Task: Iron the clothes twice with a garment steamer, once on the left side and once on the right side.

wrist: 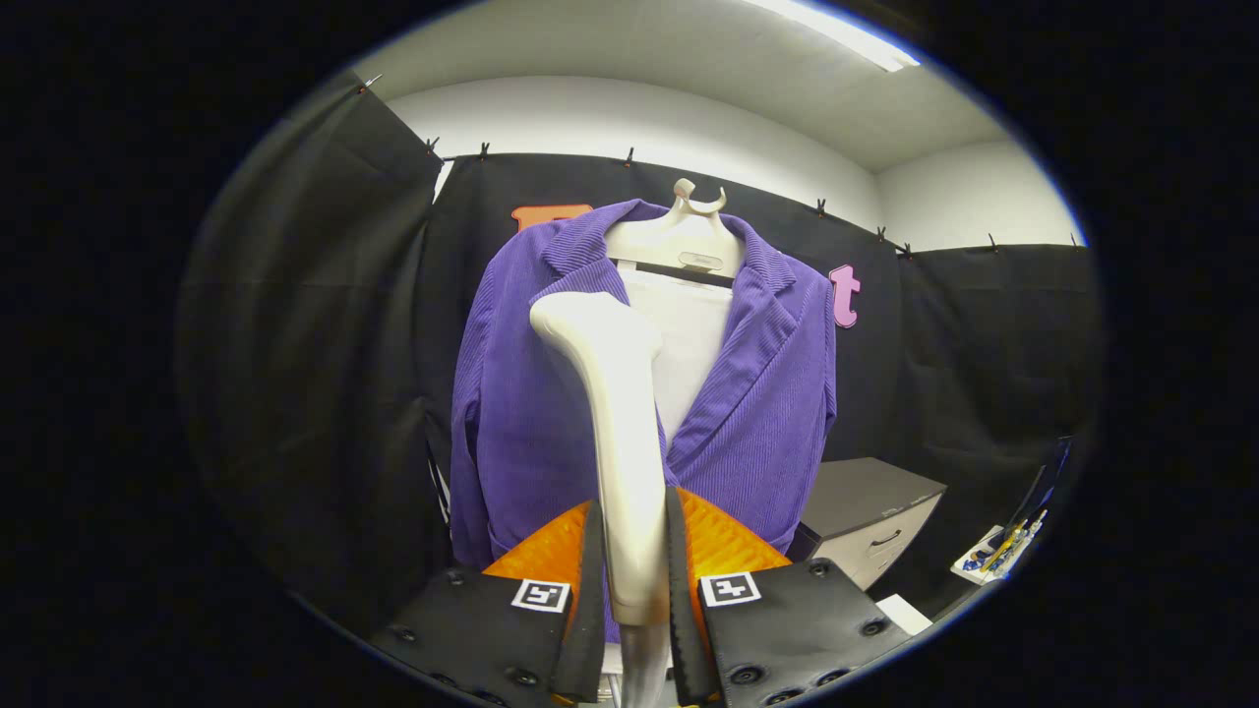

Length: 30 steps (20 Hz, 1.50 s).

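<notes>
A purple corduroy jacket hangs on a pale hanger against the booth's black wall, open at the front over a white panel. My gripper is shut on the handle of a cream garment steamer, which stands upright between the fingers. The steamer's head is up at chest height, in front of the jacket's left lapel. Whether the head touches the cloth, I cannot tell.
A grey drawer cabinet stands low to the right of the jacket. Farther right lies a small heap of pens and small items. Black cloth walls close the booth on the left, back and right.
</notes>
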Tool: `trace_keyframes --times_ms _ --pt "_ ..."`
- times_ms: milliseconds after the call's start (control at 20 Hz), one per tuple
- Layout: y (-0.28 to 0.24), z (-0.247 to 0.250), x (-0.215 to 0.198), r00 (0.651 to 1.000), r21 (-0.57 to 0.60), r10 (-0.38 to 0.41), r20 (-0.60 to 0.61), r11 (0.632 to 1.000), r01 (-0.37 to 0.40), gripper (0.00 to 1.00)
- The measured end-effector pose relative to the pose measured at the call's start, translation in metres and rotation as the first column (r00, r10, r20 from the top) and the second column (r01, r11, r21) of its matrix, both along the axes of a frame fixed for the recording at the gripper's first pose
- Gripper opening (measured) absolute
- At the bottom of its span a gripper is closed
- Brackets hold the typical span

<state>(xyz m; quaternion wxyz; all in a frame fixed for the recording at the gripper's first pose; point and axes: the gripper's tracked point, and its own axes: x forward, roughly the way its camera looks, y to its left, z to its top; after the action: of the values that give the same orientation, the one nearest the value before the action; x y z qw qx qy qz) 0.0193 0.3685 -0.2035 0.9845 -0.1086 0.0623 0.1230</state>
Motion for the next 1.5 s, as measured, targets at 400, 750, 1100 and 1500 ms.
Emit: trace_keyframes --times_ms 400,750,1100,1500 --pt "-0.008 -0.028 -0.004 0.999 -0.064 -0.031 -0.012 0.998 0.03 0.35" --pt "-0.018 -0.06 -0.018 0.997 -0.083 -0.041 -0.068 0.996 0.035 0.35" --pt "-0.032 -0.088 -0.029 0.993 -0.124 -0.043 -0.106 0.992 0.03 0.35" --pt "-0.045 -0.123 -0.05 0.985 -0.157 -0.042 -0.166 0.988 0.016 0.35"
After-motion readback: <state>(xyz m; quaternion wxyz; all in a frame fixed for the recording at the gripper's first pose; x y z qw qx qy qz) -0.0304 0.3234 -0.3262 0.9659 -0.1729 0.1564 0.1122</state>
